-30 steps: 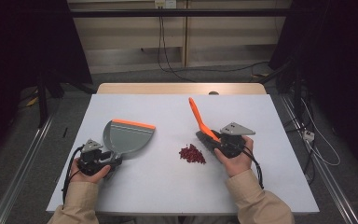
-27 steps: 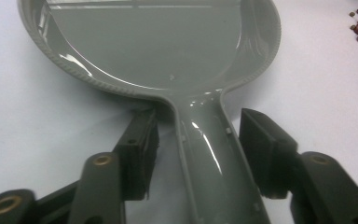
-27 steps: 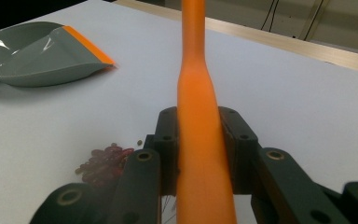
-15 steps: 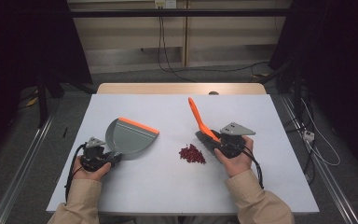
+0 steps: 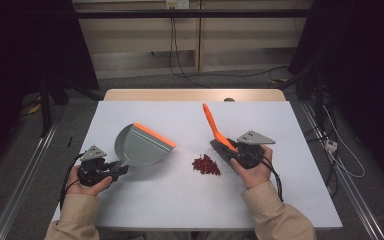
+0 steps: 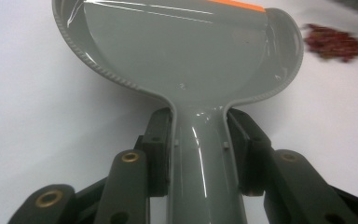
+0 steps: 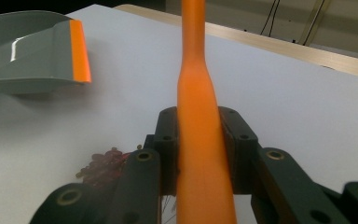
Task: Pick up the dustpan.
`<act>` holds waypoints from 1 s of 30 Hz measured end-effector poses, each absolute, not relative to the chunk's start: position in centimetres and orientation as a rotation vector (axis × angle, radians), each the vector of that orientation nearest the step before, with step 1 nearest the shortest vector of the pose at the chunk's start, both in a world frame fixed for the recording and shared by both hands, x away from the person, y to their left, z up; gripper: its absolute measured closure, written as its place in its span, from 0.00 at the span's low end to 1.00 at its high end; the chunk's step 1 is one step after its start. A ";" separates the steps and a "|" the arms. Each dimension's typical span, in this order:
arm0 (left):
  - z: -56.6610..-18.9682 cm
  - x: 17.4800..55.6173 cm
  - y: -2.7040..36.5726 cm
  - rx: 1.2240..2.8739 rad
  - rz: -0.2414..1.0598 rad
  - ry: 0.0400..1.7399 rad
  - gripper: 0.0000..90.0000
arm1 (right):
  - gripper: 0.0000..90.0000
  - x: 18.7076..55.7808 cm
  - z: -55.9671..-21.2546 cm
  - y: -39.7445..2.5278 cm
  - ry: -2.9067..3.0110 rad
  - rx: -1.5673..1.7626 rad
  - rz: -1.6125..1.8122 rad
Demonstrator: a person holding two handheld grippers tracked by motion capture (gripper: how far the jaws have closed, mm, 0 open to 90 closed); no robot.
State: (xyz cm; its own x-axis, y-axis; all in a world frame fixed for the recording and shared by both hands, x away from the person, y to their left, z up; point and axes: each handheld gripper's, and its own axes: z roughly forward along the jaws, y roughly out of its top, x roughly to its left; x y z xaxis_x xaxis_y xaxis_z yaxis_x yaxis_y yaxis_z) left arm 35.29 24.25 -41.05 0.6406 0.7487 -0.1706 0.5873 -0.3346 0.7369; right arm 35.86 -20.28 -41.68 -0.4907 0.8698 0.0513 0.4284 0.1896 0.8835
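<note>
Here – left gripper (image 6: 200,144) clamps dustpan (image 6: 177,51); right gripper (image 7: 200,149) clamps brush (image 7: 198,112)

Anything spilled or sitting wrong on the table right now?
Yes: a small heap of red bits lies loose on the white table, between the grey dustpan and the orange-handled brush. Nothing else looks damaged or askew.

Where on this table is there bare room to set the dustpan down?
The far strip of the table behind the dustpan is bare, as is the near strip between the left gripper and the right gripper. The middle is crowded: red bits beside the brush.
</note>
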 end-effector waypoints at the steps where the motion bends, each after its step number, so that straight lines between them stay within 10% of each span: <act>1: -40.9 35.2 24.2 2.063 0.238 1.011 0.70 | 0.79 35.9 -41.7 -20.3 2.004 1.213 1.250; 30: -43.4 34.1 20.1 2.326 0.024 0.690 0.69 | 0.79 36.3 -42.1 -20.2 2.016 1.222 1.232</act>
